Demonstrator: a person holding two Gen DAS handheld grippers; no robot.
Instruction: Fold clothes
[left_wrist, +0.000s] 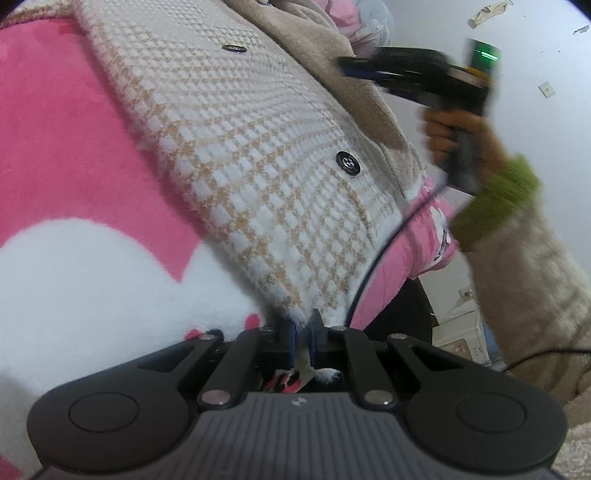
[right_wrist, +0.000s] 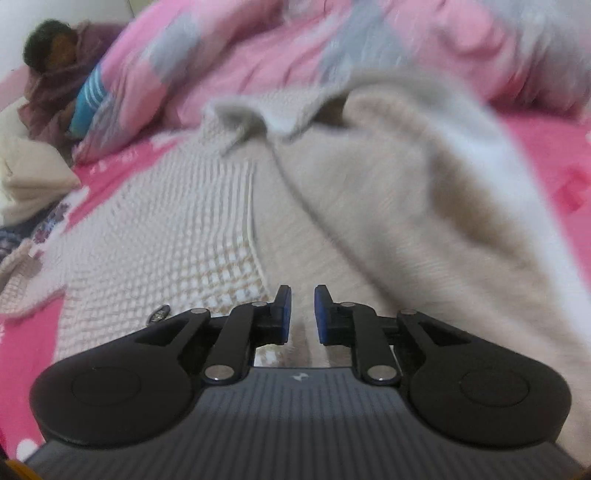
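The white-and-tan checked woolly jacket with black buttons (left_wrist: 266, 162) lies spread on the pink fleece blanket (left_wrist: 62, 147) on the bed; left gripper (left_wrist: 301, 338) jaws pinch its hem corner, and right gripper (right_wrist: 302, 314) hovers over the beige lining, jaws narrowly apart, gripping nothing

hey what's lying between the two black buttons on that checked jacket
Only bare checked weave of the checked jacket: nothing lies between the far button and the near button. The left wrist view shows it.
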